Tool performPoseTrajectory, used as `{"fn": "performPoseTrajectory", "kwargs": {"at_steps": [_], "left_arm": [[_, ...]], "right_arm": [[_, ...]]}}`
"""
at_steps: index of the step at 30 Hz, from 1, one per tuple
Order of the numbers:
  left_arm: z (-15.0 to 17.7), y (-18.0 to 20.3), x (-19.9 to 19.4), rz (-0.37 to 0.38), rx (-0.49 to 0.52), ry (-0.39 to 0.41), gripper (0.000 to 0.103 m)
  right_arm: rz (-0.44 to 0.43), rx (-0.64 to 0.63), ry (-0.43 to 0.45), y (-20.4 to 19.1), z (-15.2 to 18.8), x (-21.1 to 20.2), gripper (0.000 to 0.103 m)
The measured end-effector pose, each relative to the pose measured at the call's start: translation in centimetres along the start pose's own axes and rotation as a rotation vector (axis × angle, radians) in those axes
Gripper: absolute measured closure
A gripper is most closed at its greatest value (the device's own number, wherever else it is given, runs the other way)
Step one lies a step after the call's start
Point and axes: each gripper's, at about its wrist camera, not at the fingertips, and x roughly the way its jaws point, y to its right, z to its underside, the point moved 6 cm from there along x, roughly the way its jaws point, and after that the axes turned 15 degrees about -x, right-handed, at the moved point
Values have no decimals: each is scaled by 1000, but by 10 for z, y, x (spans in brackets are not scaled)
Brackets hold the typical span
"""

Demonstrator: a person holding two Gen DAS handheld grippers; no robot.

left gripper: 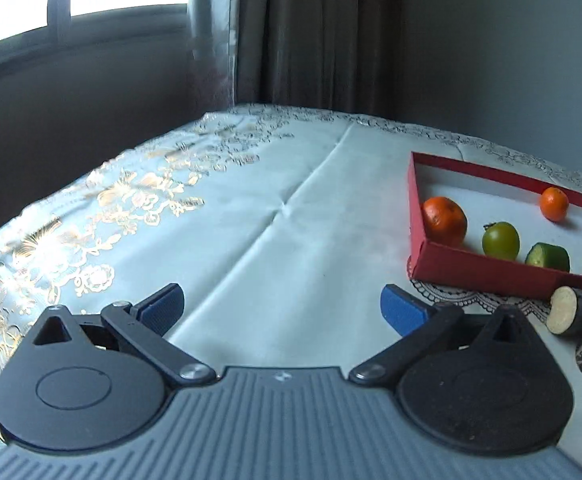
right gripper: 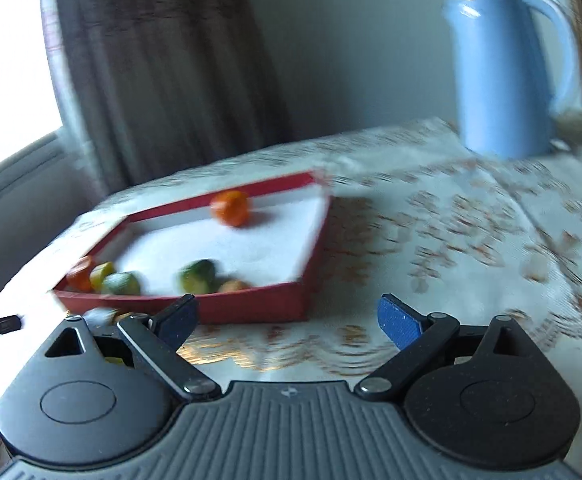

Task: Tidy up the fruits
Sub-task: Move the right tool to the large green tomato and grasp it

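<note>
While both tools hang over a tabletop (left gripper: 251, 208) spread with a pale, gold-flowered cloth, neither one grips anything. Seen from the left wrist, the left tool (left gripper: 281, 312) has its blue pads spread wide over bare cloth, with nothing between them. At about two o'clock from it sits a shallow red tray (left gripper: 415, 216) with a white floor. Inside the tray, running left to right, are a large orange (left gripper: 445, 220), a green tomato (left gripper: 500, 241), two cut green pieces (left gripper: 549, 258) and, toward the far wall, a small orange (left gripper: 554, 203). Just outside the tray's near wall, at roughly three o'clock, lie two dark-skinned pieces with pale cut faces (left gripper: 571, 314), not yet put away. Seen from the blurred right wrist view, the right tool (right gripper: 287, 320) is also spread wide and empty, the tray lying at eleven o'clock and a blue jug (right gripper: 507, 72) at one o'clock. Most of the produce seems already gathered; the two dark pieces look like the remaining work.
</note>
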Motion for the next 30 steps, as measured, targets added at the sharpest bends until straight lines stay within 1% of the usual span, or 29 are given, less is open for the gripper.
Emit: {"fn": "performPoseTrajectory", "kwargs": {"at_steps": [2,5,8,11,14,18,23,30], "left_arm": [[0,-3,-1,1,-7,7,0],[2,0,-1,5,20,8,0],[4,3,-5,14,37,34,0],[4,0,-6,26,13,19,0],[3,-4,-1,33,-21,-13,0],[3,-7,5,29,-40,-57,0],[5,-7,4,25,-41,-55,0],[4,-7,5,24,-45,-59,0]], "right_arm": [[-32,-75,8,-19,-2,-4,6],[-68,-215,4,-50,-1,-6,7],[-51,-341,-4,-72,0,-4,7],[-63,-410,-27,-85,2,1,7],[-68,-444,-58,-92,4,6,7],[-74,-475,-80,-97,3,15,7],[-87,-491,-111,-103,0,28,8],[-127,-484,-131,-105,-1,36,9]]}}
